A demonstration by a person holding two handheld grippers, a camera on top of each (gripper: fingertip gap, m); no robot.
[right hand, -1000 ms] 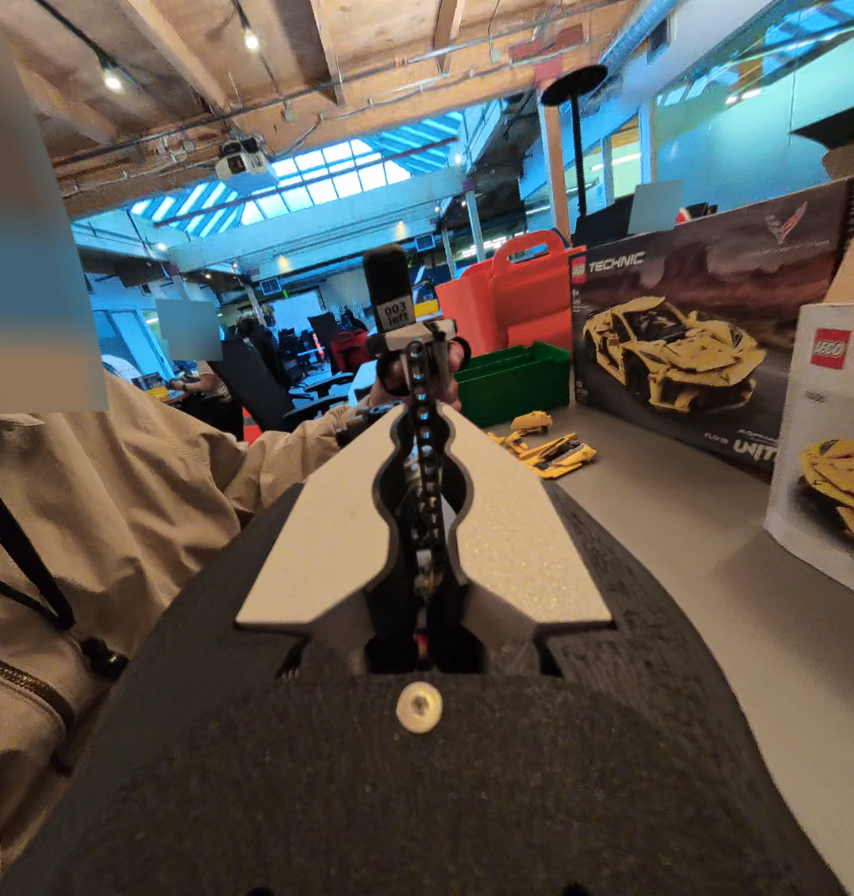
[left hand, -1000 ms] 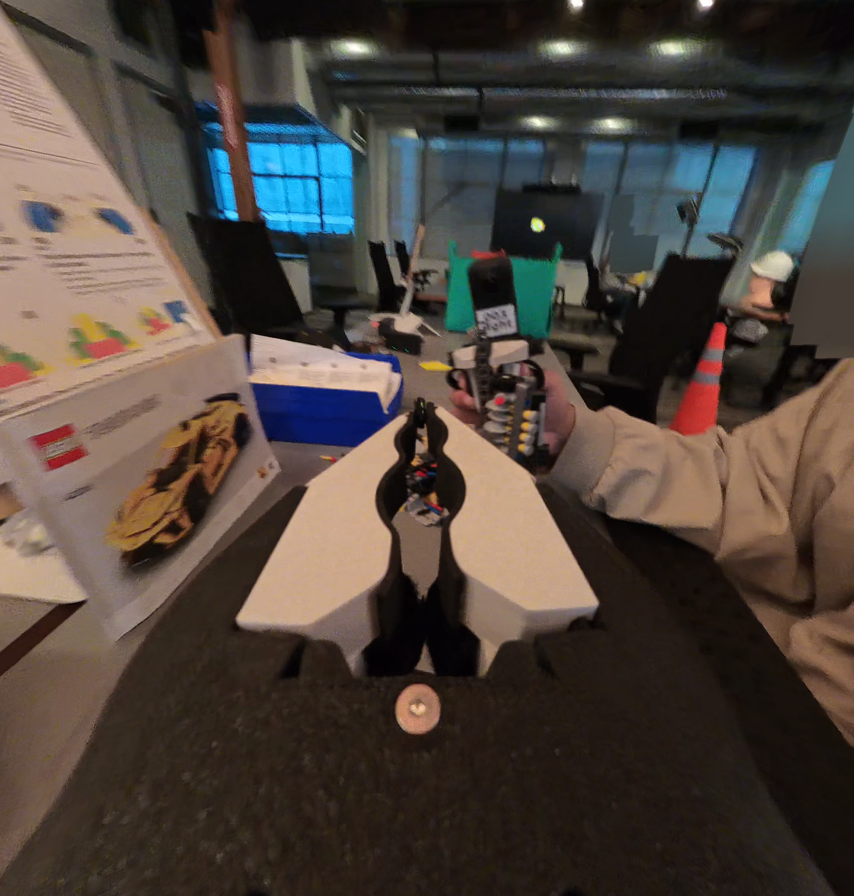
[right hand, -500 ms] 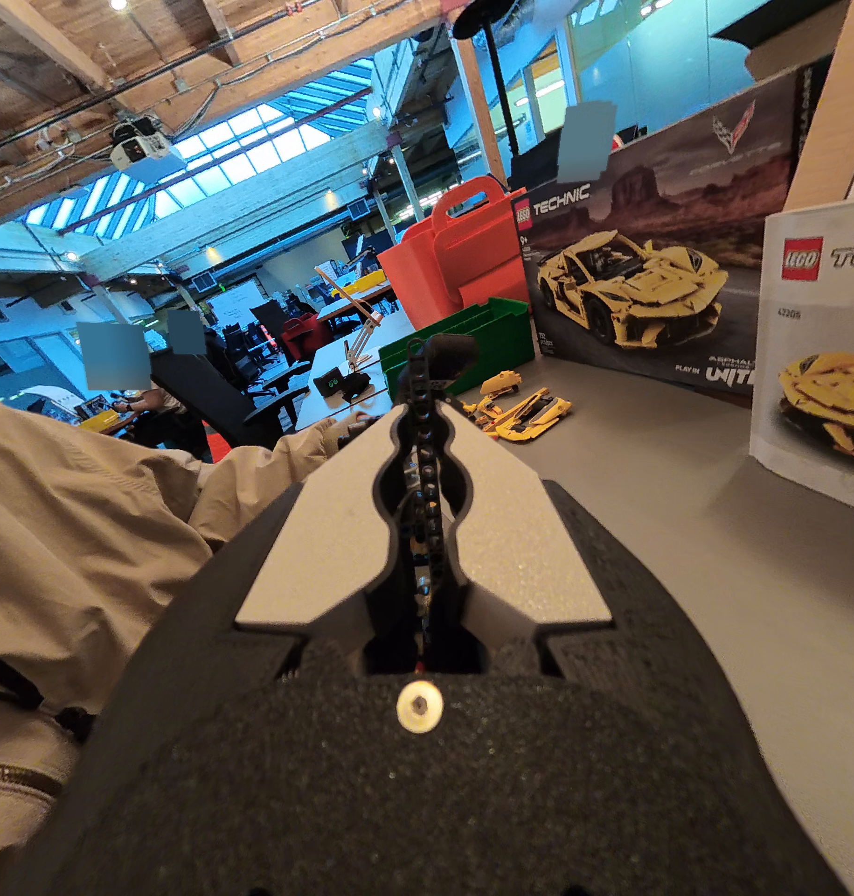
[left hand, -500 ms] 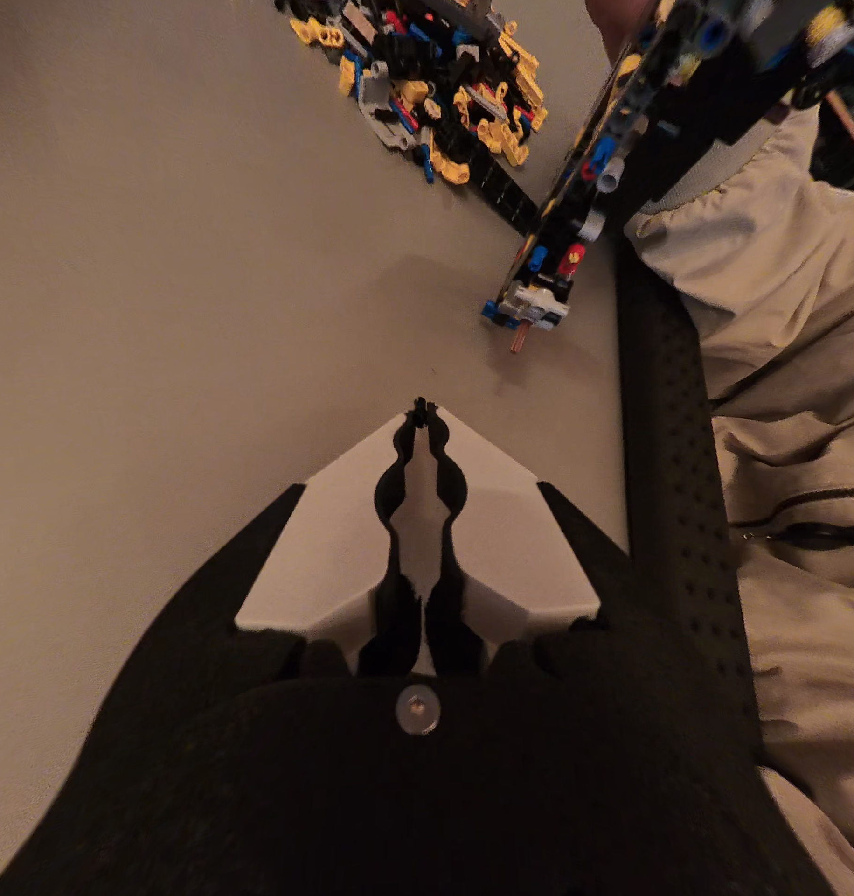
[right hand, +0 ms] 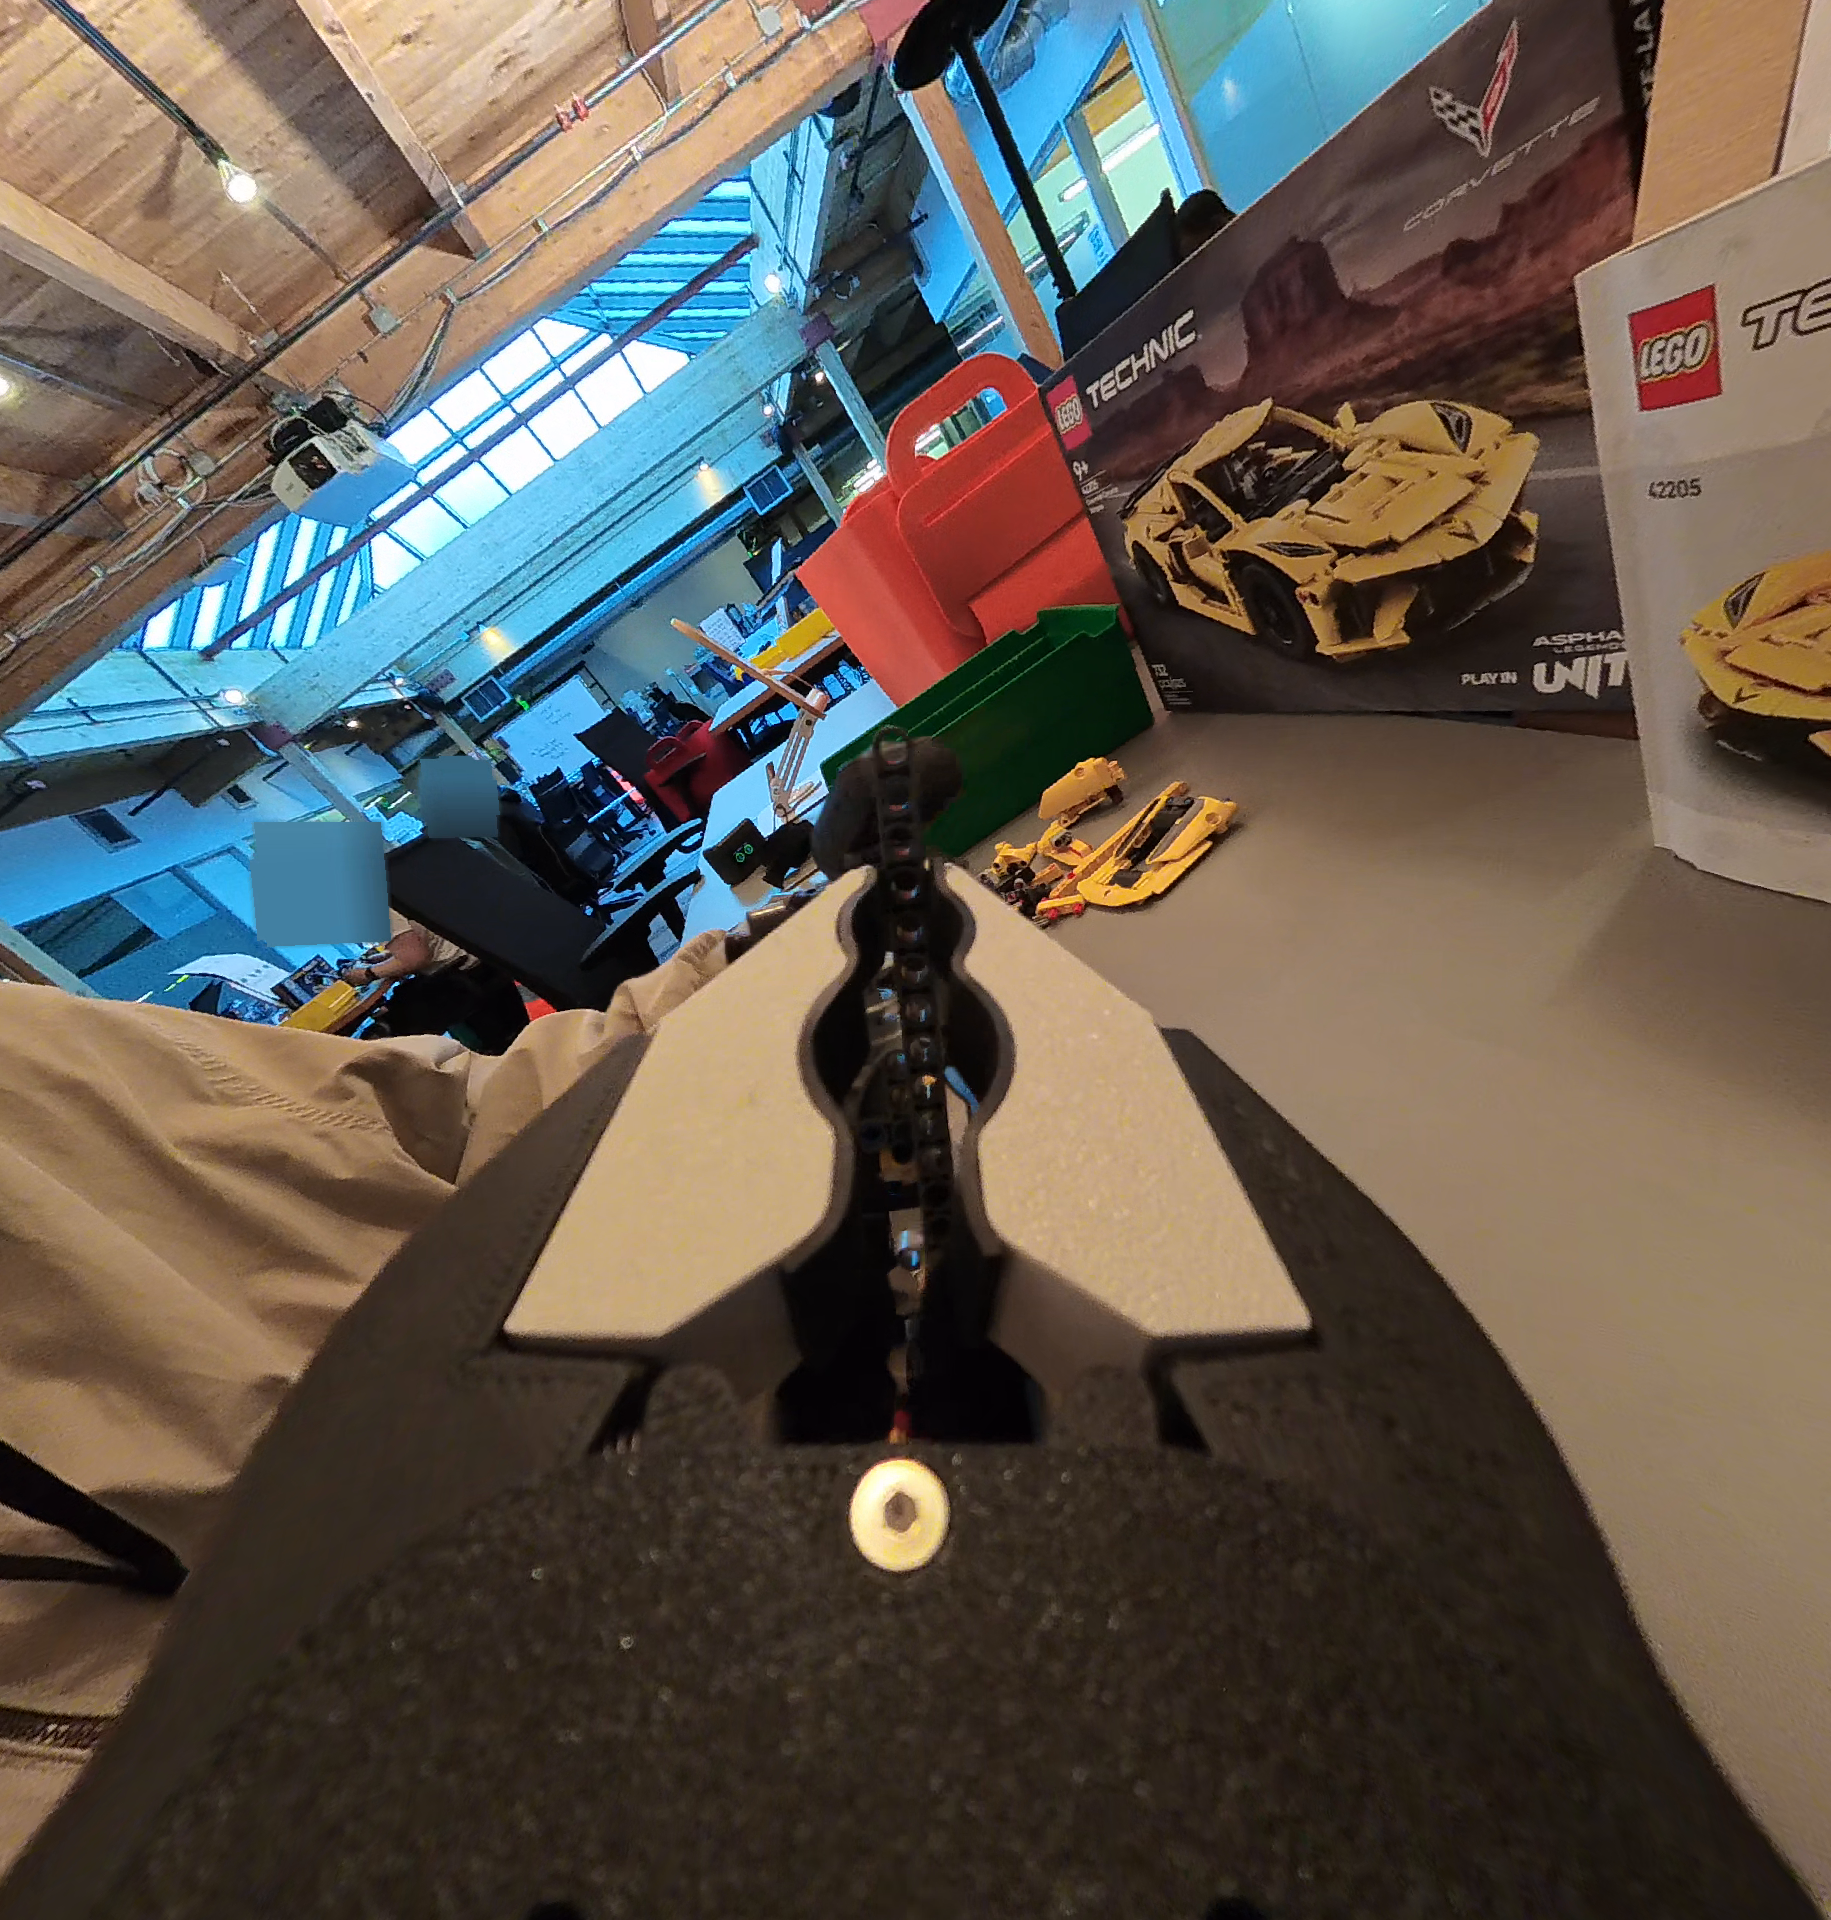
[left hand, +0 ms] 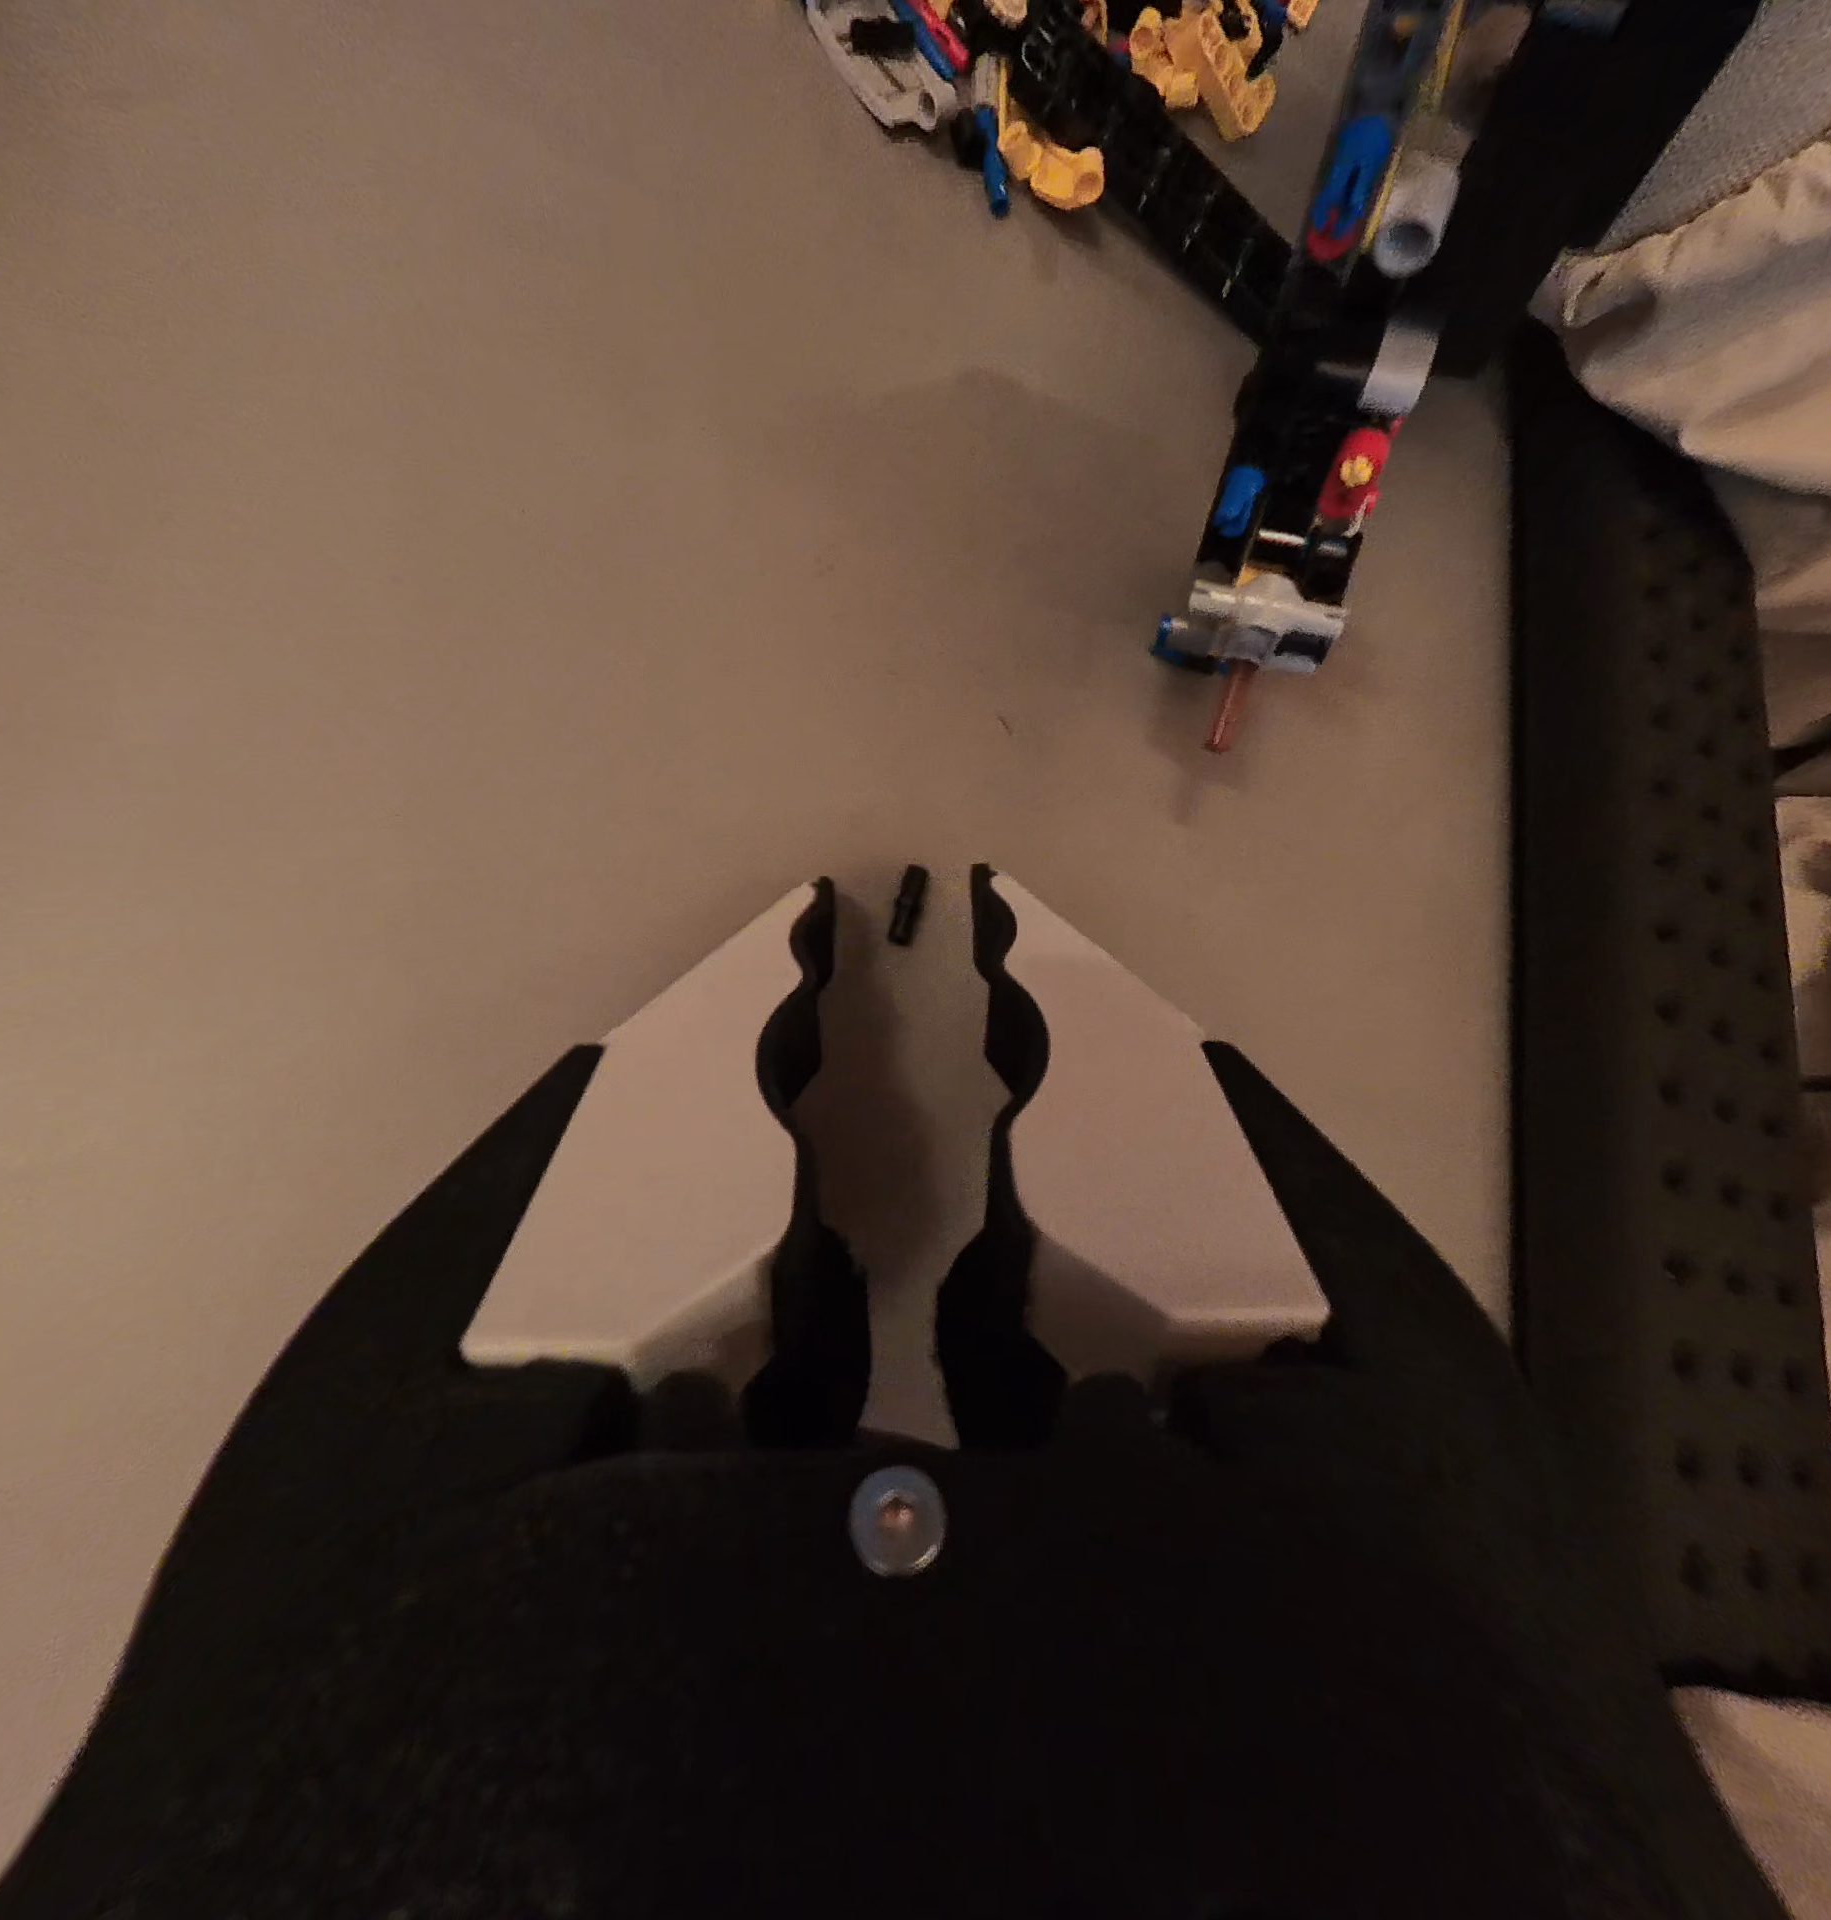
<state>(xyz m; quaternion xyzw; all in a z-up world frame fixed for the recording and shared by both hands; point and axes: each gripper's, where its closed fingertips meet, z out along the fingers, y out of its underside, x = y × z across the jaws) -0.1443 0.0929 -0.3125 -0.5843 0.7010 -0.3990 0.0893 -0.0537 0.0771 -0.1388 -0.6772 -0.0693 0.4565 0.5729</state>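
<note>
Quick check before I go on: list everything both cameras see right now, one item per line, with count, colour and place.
pin: one, black, on the table between the open left tool tips
table: one, grey, under everything
loose parts: a pile, yellow, black, blue, grey, far edge of left view
assembly: one, black with blue, red, grey bits, hanging over the table, right of the pin
yellow panels: a few, on the table ahead of the right tool
green bin: one, behind the panels
red case: one, behind the bin
box: one, dark, yellow car pictured, standing at the back
booklet: one, white, standing at right
sleeve: beige, left of right tool
left tool: open
right tool: shut on the assembly's black beam
</note>
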